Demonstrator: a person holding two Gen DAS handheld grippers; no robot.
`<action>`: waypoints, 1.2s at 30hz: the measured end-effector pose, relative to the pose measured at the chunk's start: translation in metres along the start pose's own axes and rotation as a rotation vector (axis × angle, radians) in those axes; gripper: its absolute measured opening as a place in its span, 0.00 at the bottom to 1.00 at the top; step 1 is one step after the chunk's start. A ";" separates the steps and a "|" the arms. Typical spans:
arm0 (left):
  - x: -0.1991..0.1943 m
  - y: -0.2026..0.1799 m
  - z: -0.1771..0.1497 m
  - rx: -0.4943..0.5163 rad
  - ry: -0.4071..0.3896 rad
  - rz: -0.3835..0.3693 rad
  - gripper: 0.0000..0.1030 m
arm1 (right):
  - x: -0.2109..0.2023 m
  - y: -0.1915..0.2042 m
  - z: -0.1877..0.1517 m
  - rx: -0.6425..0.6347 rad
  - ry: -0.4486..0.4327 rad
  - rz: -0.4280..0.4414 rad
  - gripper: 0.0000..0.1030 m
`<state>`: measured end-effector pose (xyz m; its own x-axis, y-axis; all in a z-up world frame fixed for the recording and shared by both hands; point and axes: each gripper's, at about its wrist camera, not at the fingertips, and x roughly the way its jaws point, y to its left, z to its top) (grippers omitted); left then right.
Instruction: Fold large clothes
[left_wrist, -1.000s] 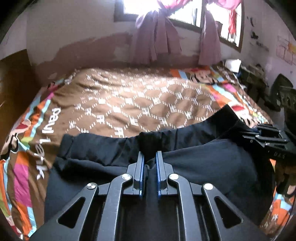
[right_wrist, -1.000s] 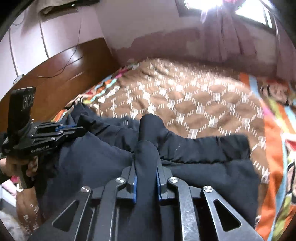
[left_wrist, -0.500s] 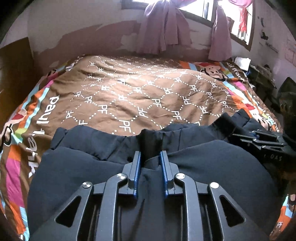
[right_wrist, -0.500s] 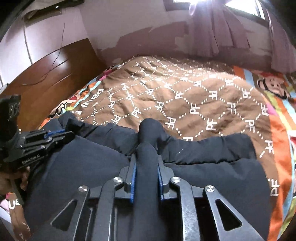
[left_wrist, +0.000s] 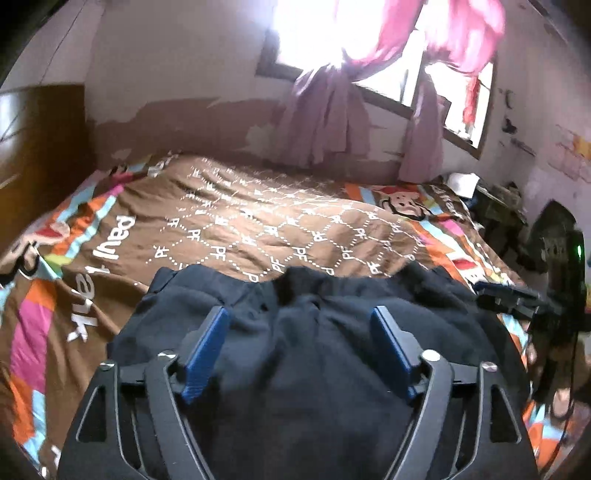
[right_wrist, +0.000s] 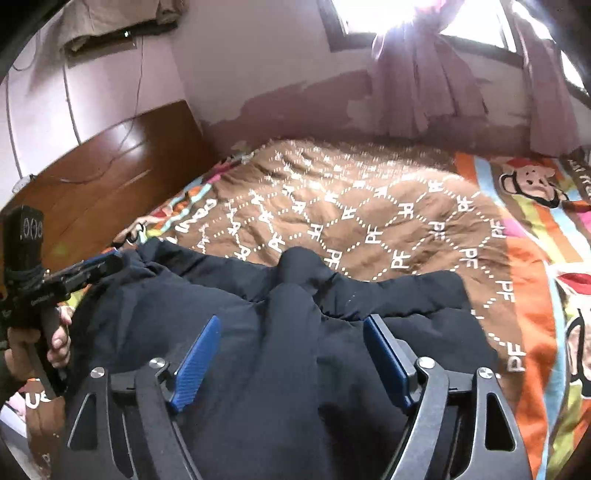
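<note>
A large black garment (left_wrist: 303, 354) (right_wrist: 280, 332) lies folded on the near part of the bed, its far edge bunched along the brown quilt. My left gripper (left_wrist: 301, 315) hovers over its middle with jaws opening wide; the blue pads (left_wrist: 207, 343) stand clear of the cloth, which lies below them. My right gripper (right_wrist: 291, 323) is likewise opening, with a raised ridge of the garment between its blue pads (right_wrist: 195, 358) but not pressed. Each gripper shows in the other's view: the right gripper (left_wrist: 513, 295) at the garment's right edge, the left gripper (right_wrist: 92, 267) at its left edge, held by a hand (right_wrist: 59, 339).
The bed carries a brown patterned quilt (left_wrist: 266, 221) with bright cartoon borders. A wooden headboard (right_wrist: 103, 177) stands at the left, a window with pink curtains (left_wrist: 332, 110) behind. Cluttered furniture (left_wrist: 498, 210) and a dark fan (left_wrist: 565, 251) flank the bed's right side.
Both grippers were shut on pinched folds of the black garment; both have let go and their jaws now stand wide. Both views have tilted up slightly.
</note>
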<state>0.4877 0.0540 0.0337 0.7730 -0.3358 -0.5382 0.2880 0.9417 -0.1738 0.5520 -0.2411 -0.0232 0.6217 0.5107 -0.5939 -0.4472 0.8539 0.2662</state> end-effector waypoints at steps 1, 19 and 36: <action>-0.008 -0.005 -0.005 0.015 -0.001 -0.007 0.76 | -0.007 0.001 -0.002 0.007 -0.009 0.008 0.84; -0.020 -0.041 -0.086 0.068 0.131 -0.027 0.76 | -0.029 0.043 -0.088 -0.140 0.075 0.044 0.94; 0.015 -0.018 -0.066 -0.028 0.167 0.087 0.86 | 0.021 0.036 -0.061 -0.142 0.076 -0.027 0.94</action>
<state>0.4564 0.0335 -0.0258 0.6894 -0.2472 -0.6809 0.2067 0.9680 -0.1421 0.5095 -0.2058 -0.0725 0.5865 0.4743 -0.6565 -0.5210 0.8416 0.1425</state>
